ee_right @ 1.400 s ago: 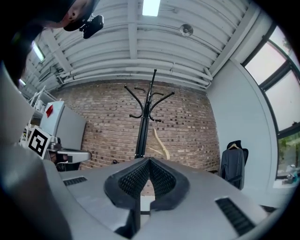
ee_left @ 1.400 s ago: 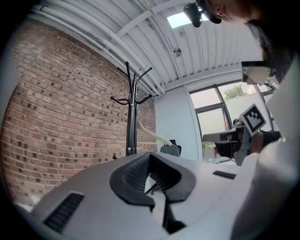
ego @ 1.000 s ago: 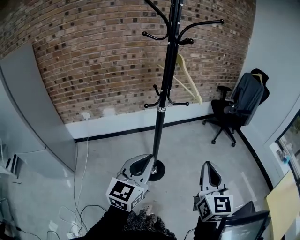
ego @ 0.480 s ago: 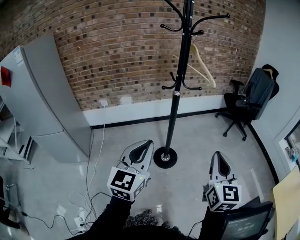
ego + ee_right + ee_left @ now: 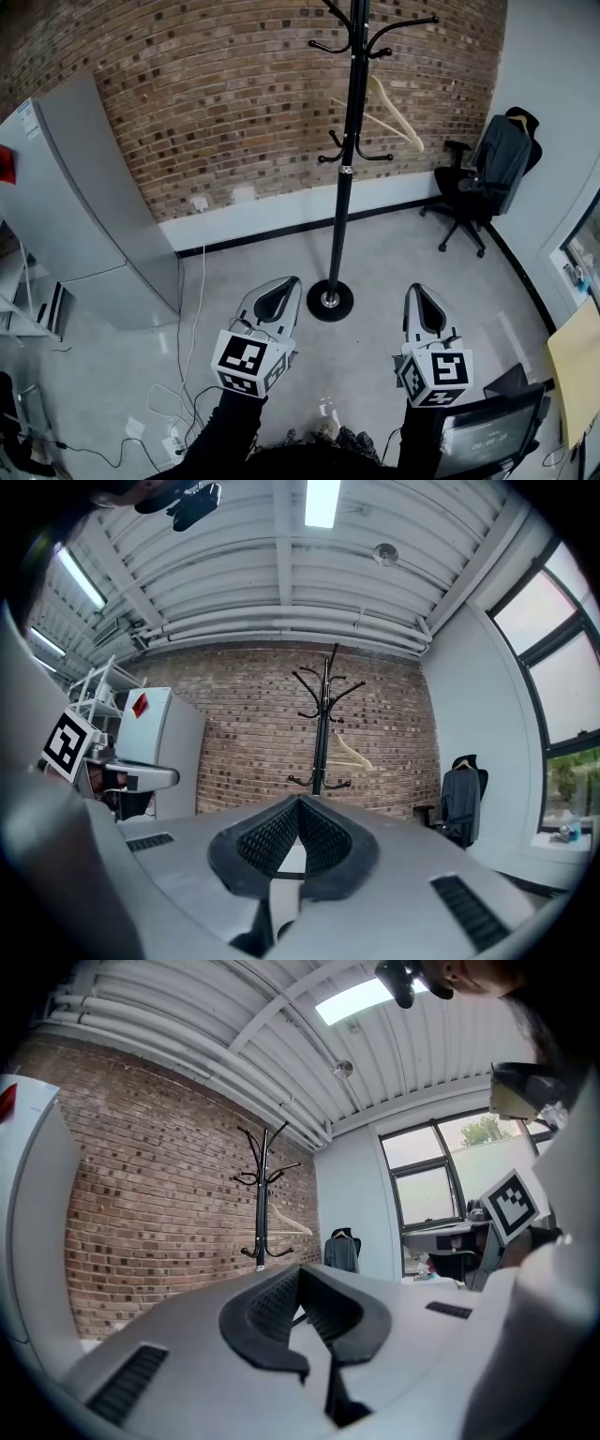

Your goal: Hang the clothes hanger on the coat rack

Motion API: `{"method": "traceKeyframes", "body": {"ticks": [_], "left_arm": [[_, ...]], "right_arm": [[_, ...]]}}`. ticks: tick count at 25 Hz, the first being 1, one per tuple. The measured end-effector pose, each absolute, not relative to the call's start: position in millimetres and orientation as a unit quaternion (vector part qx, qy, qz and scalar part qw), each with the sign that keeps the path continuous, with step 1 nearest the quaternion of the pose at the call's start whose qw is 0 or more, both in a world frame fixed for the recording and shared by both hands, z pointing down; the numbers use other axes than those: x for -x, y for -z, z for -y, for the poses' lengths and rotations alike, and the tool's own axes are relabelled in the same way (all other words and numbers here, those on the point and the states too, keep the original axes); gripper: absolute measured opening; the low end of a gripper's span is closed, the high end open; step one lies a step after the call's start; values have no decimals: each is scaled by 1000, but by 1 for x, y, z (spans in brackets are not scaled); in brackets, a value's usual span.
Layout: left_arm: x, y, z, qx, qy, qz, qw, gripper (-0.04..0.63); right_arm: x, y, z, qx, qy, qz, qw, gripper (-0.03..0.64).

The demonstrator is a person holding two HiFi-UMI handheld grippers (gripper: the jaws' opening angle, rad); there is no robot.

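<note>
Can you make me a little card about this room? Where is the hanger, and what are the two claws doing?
coat rack: black, upright on a round base, in front of the brick wall
clothes hanger: pale wood, hanging from an upper hook of the rack
left claw: shut, holding nothing, low over the floor
right claw: shut, holding nothing, apart from the rack
office chair: in the right corner, dark jacket over its back
tall grey cabinet: at the left wall
</note>
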State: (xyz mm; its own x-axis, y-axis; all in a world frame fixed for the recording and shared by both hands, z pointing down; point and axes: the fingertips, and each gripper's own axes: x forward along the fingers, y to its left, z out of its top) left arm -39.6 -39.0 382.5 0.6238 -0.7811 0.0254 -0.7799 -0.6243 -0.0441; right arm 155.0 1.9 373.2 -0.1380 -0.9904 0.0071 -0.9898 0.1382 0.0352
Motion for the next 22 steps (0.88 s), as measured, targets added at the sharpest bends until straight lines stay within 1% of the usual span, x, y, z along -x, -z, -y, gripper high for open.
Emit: {"method": "traceKeyframes", "body": {"ticks": [8,22], "left_arm": [[82,-374,11,902,13,-431,13,6],[121,-378,-22,905,8,-426,-1,6]], "right_arm": [[-109,-365,-35,-661,16,750,19,9],[-65,-359,-71,-659,25,750,37,9]]}}
